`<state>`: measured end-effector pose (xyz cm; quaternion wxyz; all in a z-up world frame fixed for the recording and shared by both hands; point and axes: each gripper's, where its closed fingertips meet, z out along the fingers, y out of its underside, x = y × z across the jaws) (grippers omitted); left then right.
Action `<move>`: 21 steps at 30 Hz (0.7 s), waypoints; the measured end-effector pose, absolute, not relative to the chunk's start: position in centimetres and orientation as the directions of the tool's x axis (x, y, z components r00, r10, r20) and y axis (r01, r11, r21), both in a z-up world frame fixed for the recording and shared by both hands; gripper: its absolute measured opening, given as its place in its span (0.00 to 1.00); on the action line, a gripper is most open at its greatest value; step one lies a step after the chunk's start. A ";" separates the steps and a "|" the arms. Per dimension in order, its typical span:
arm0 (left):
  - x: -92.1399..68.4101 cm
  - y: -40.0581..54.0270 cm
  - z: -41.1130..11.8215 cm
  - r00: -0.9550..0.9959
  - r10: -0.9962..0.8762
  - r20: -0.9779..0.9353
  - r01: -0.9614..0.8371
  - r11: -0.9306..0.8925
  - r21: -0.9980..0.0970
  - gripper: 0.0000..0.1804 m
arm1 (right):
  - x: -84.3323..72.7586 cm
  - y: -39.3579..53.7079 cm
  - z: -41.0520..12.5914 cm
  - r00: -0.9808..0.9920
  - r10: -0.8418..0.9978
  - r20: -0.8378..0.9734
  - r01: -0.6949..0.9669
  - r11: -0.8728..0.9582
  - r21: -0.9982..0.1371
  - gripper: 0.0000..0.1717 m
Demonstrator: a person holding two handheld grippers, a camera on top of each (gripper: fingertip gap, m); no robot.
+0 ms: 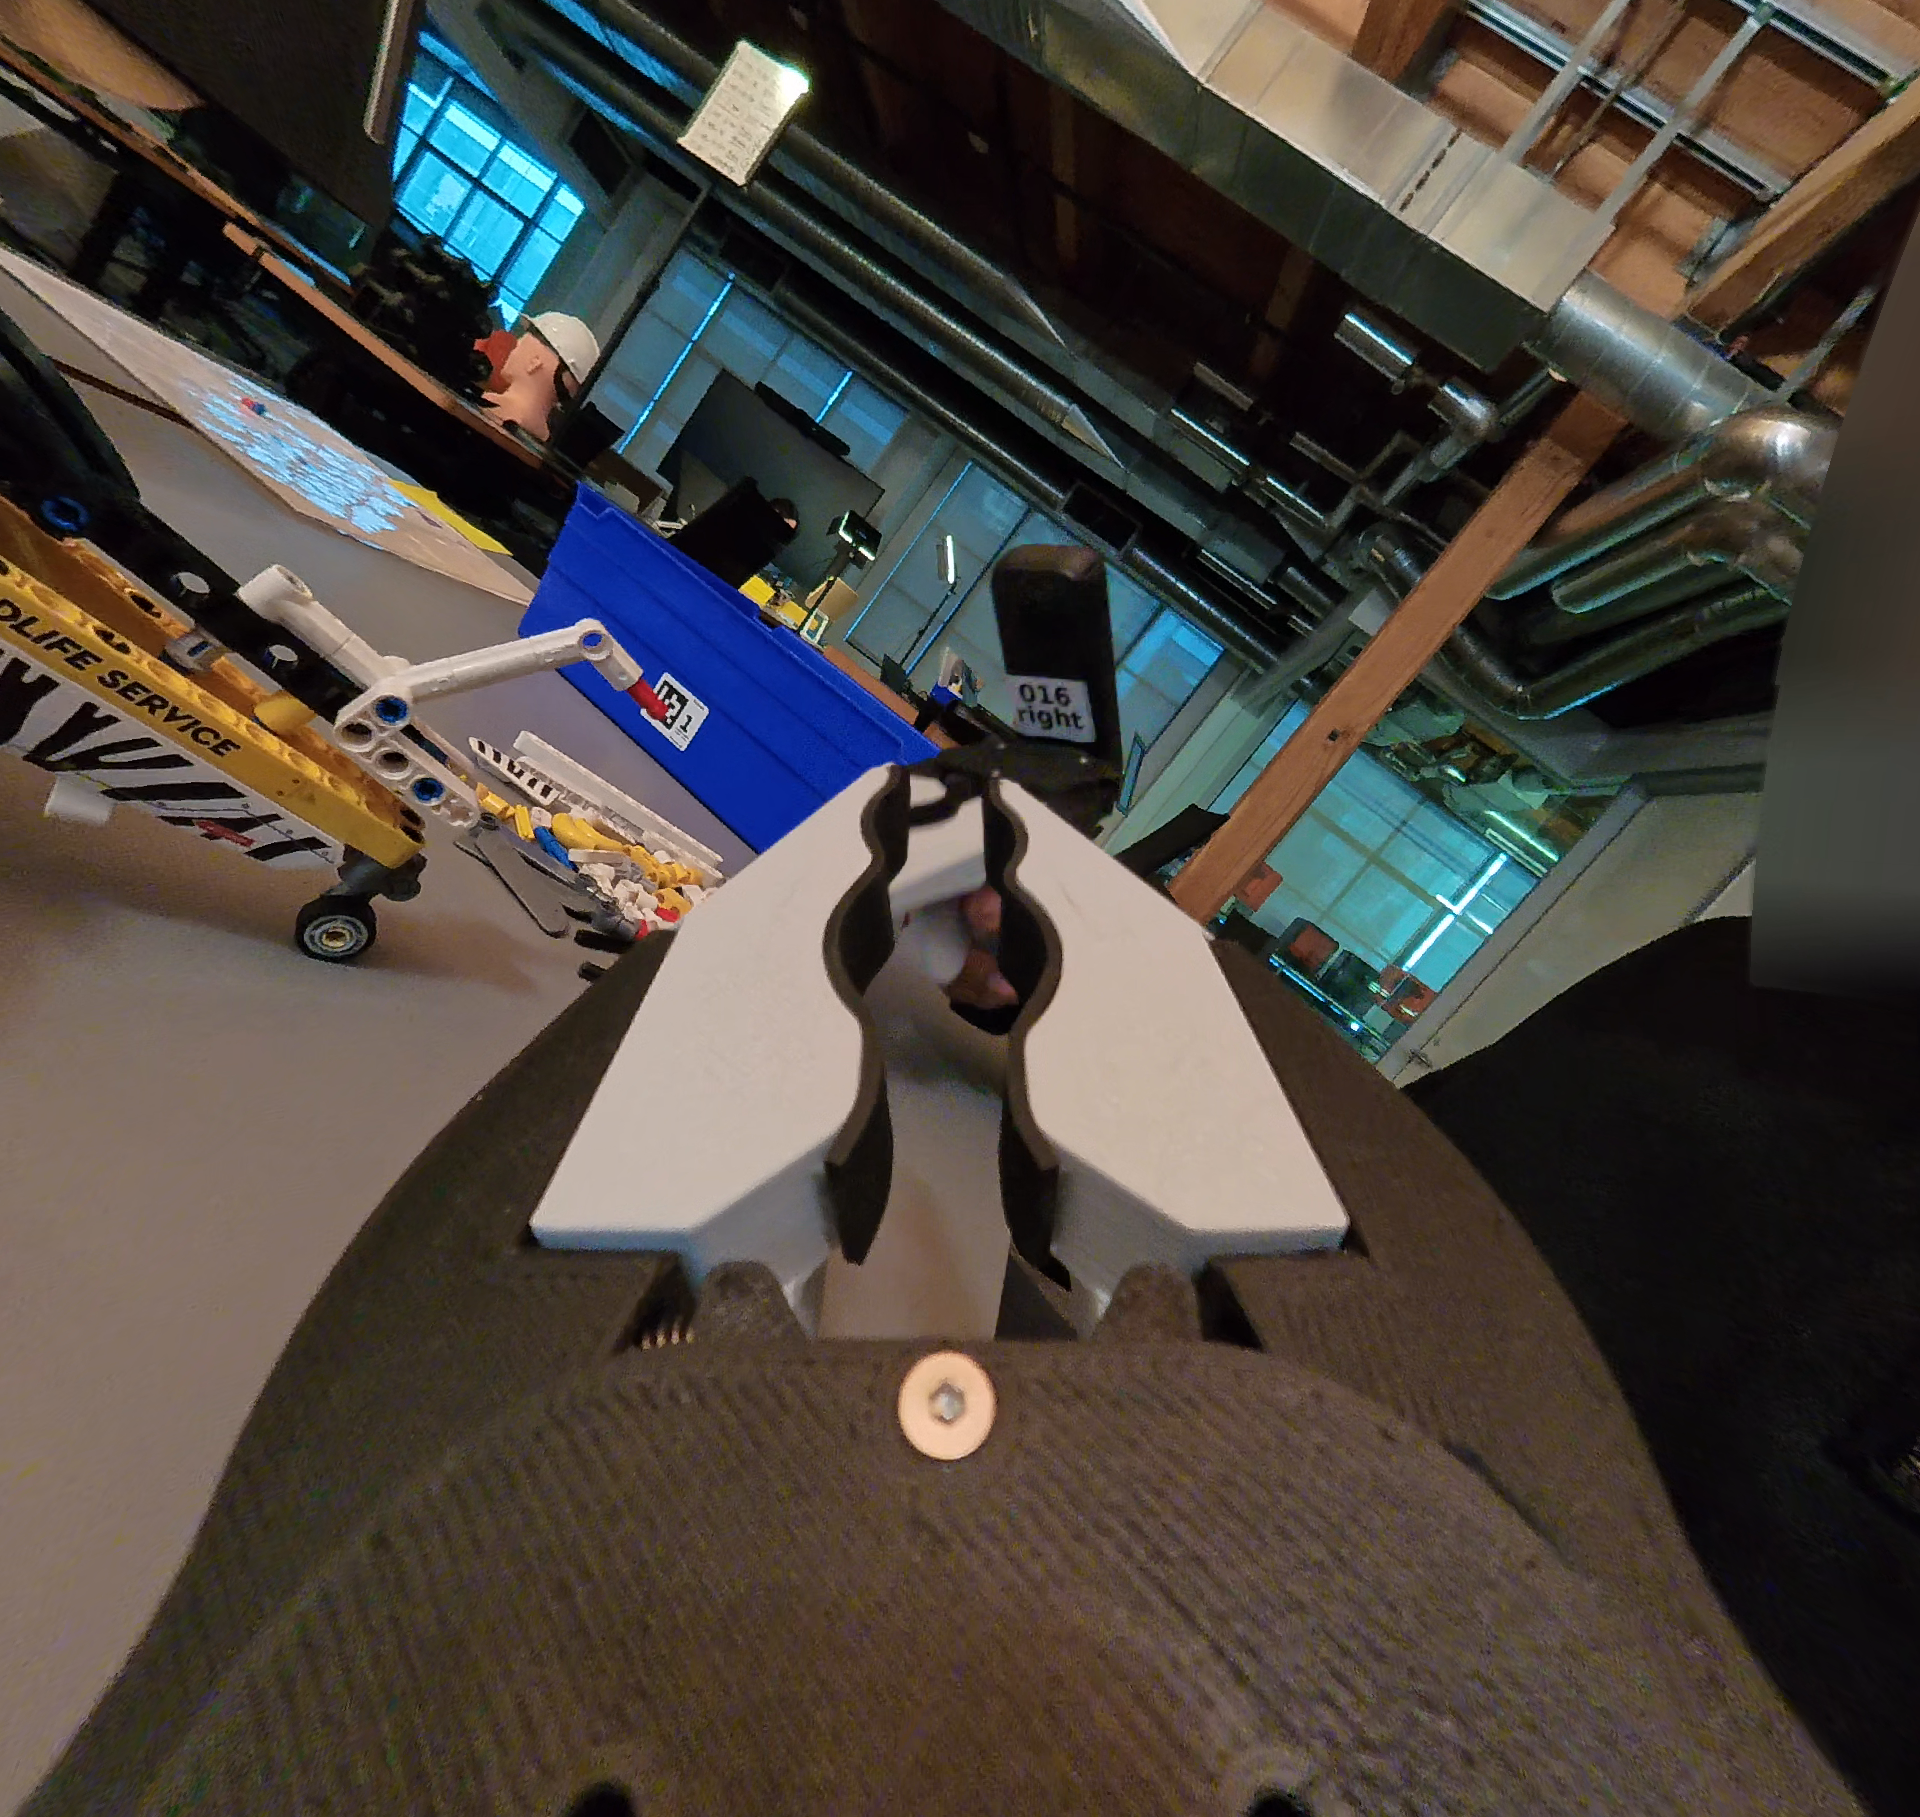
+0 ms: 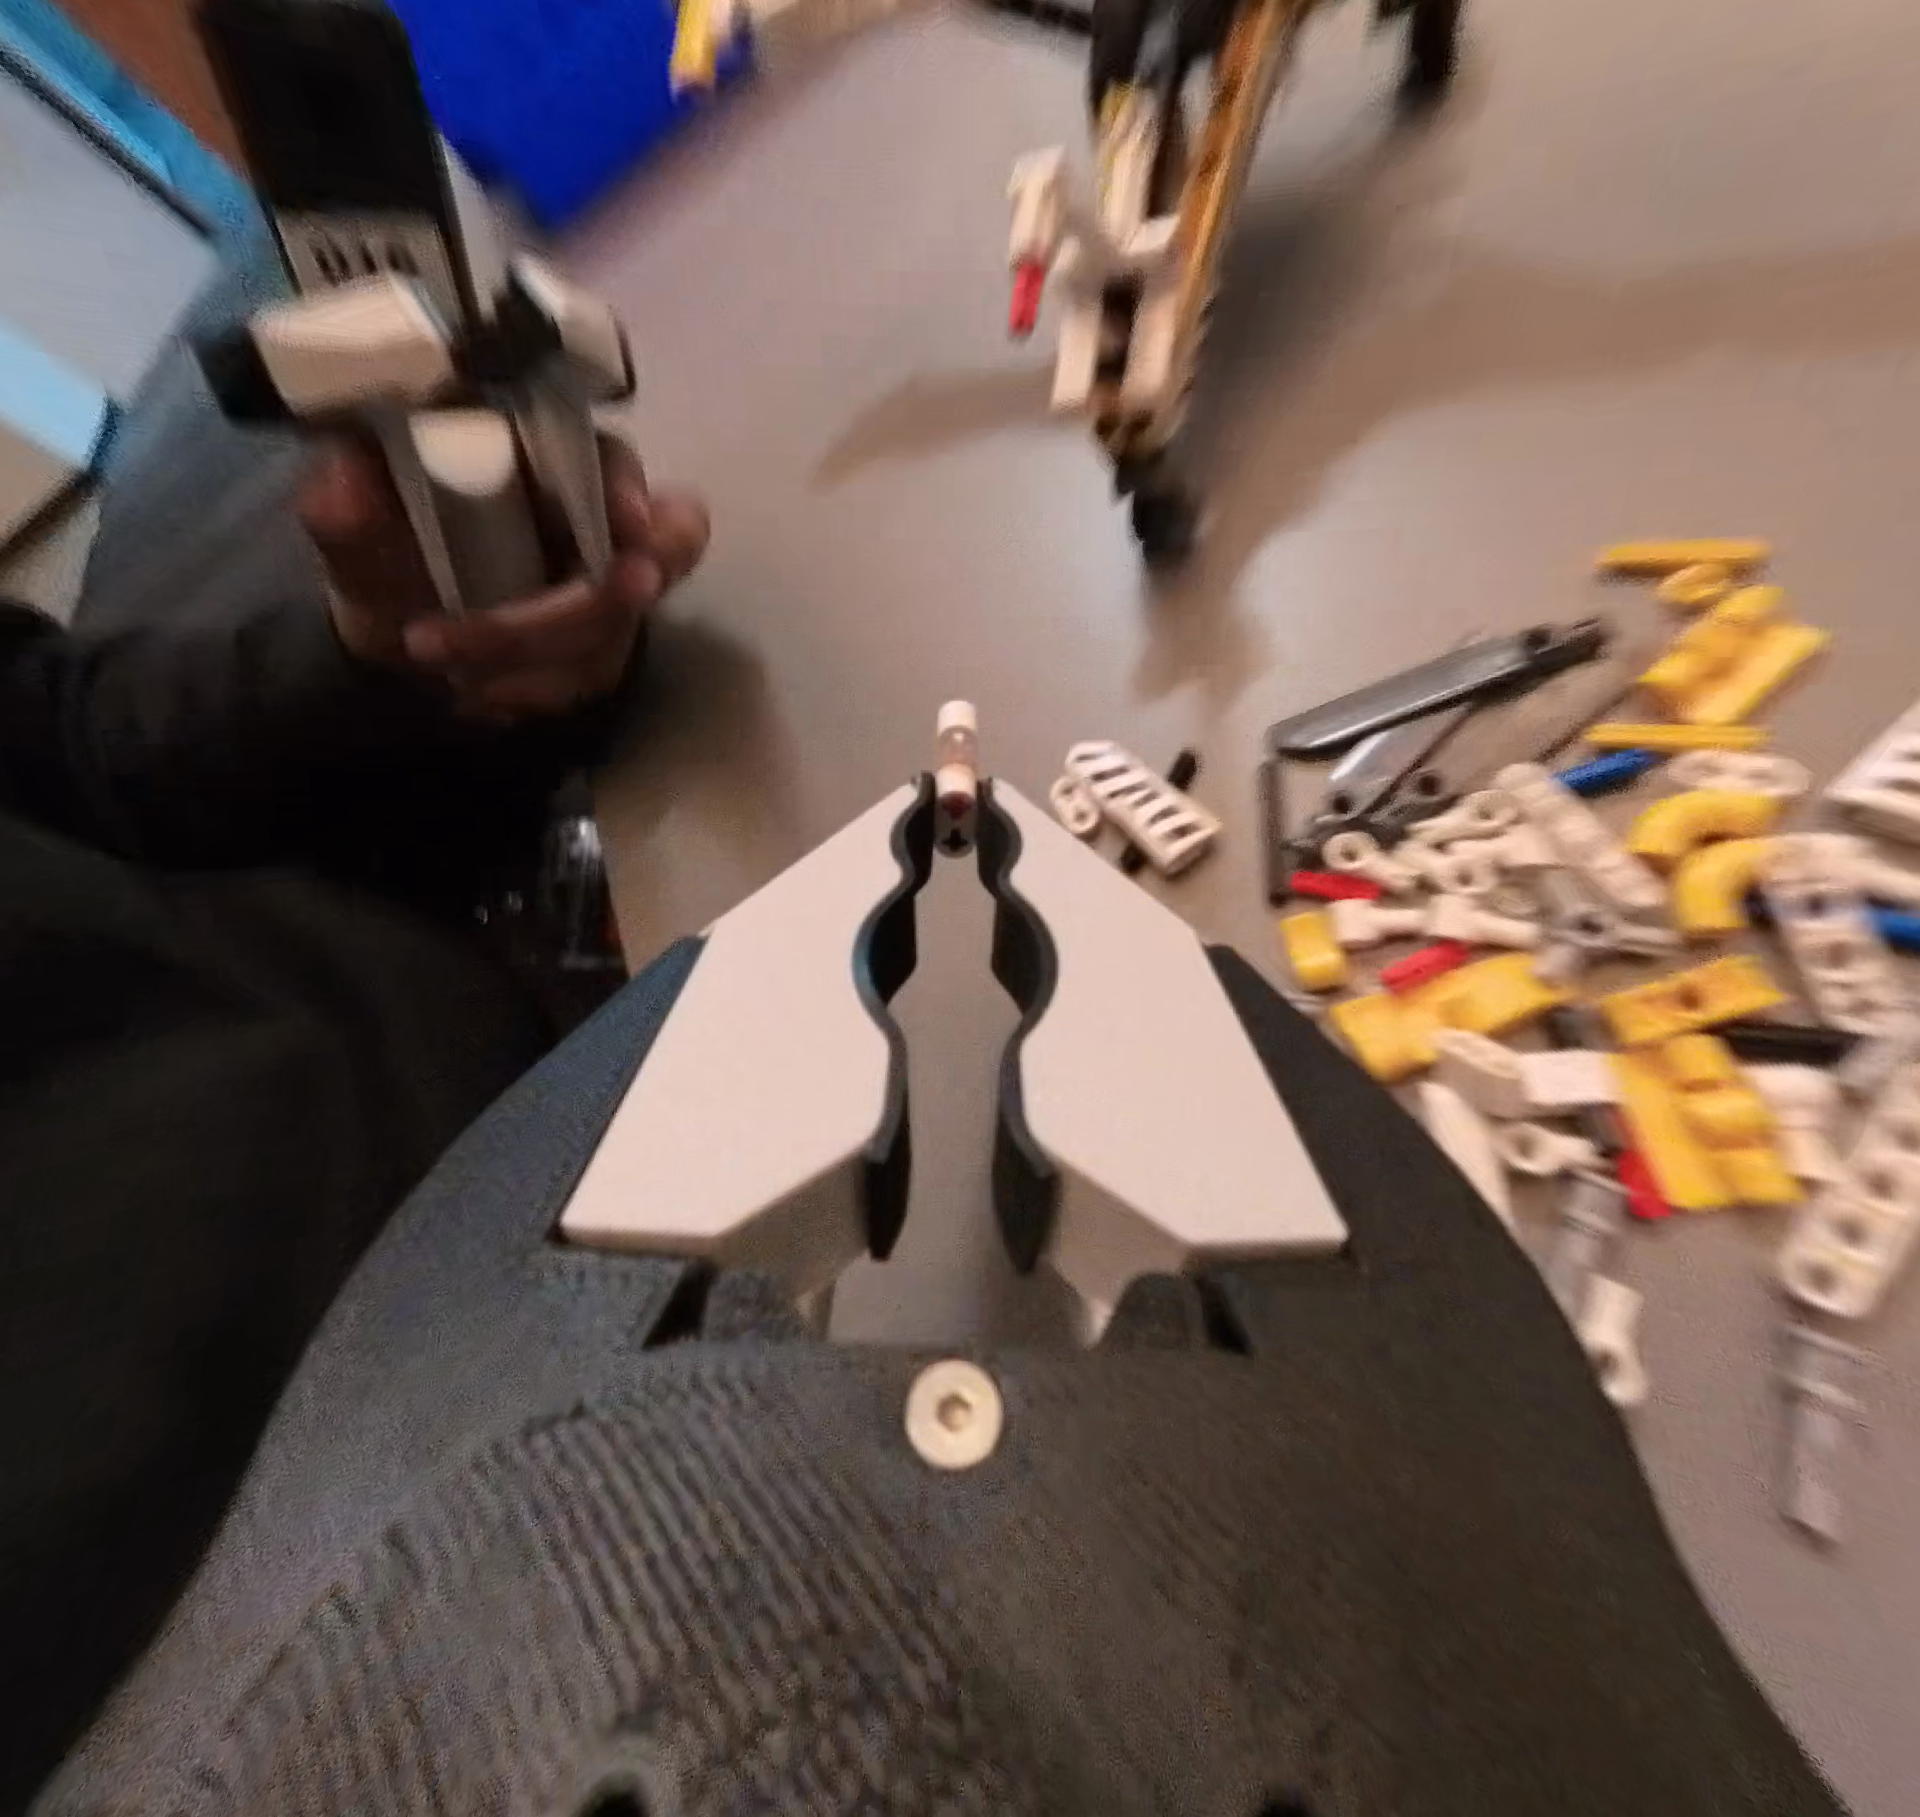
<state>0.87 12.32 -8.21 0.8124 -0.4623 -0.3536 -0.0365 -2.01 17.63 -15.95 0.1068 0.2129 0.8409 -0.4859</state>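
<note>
The right gripper point(image 2: 954, 811) clenched a small, stiff, light-looking white plastic pin point(image 2: 956, 759) at frame centre by its near end, while the left gripper point(image 1: 951, 791) stood slightly parted, holding nothing plainly visible.

Wrist cameras facing, brick pile point(image 2: 1538, 936) shared
</note>
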 end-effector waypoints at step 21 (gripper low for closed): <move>2.0 9.7 -8.8 0.694 0.327 0.642 0.472 0.467 -0.748 0.01 | -27.4 27.2 1.6 -0.755 0.629 0.187 0.016 0.302 -0.953 0.14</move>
